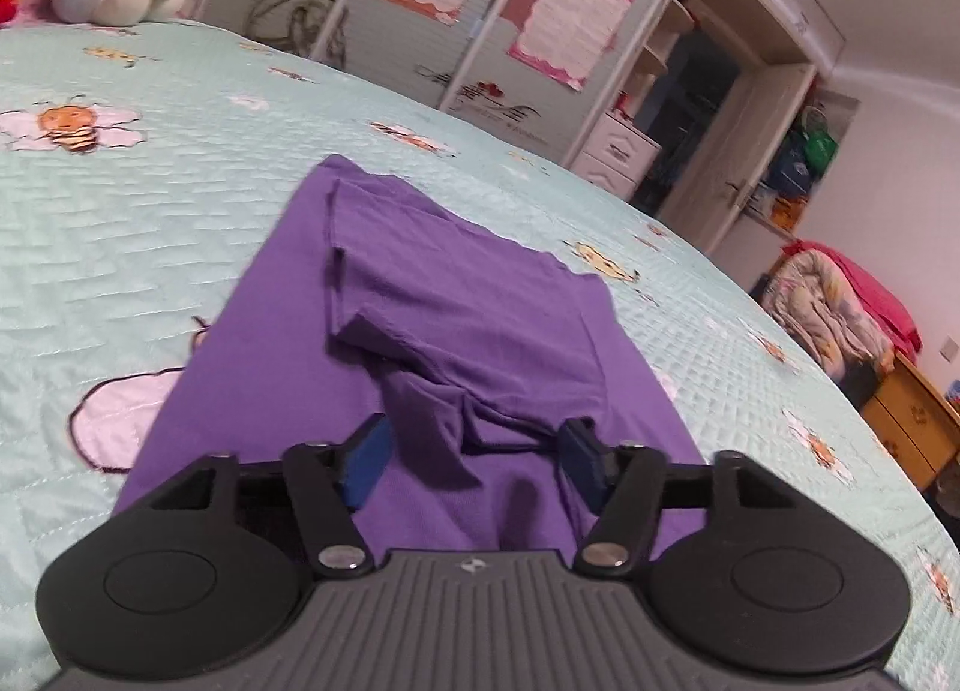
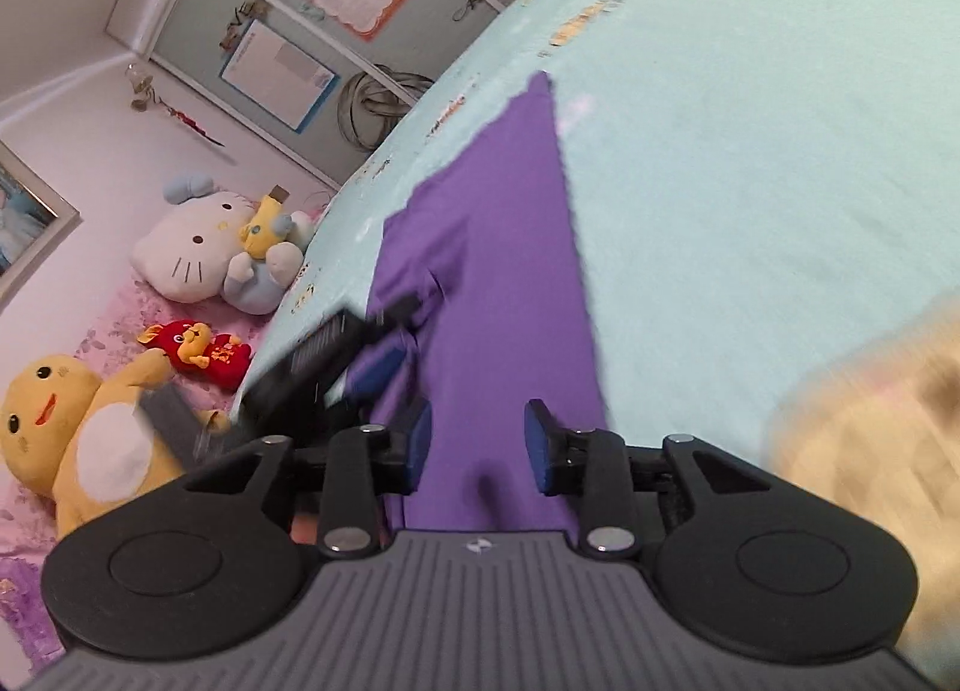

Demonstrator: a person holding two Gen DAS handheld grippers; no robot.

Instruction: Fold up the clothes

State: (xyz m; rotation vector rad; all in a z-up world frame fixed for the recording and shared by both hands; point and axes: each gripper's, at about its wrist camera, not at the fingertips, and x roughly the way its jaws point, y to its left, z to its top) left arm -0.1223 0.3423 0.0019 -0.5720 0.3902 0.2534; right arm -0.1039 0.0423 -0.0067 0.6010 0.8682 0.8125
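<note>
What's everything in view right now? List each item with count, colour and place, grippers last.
Garment: one, purple, lying partly folded on the bed.
Bedspread: one, pale green with bee print, under the garment.
Plush toys: at least four, white, yellow and red, at the head of the bed.
Posters: several, pink and orange borders, on the wardrobe doors.
Bedding pile: one, pink and floral, on a wooden cabinet beside the bed.
Left gripper: one, black with blue pads, open over the garment's near edge.
Right gripper: one, black with blue pads, open above the garment, nothing pinched.
</note>
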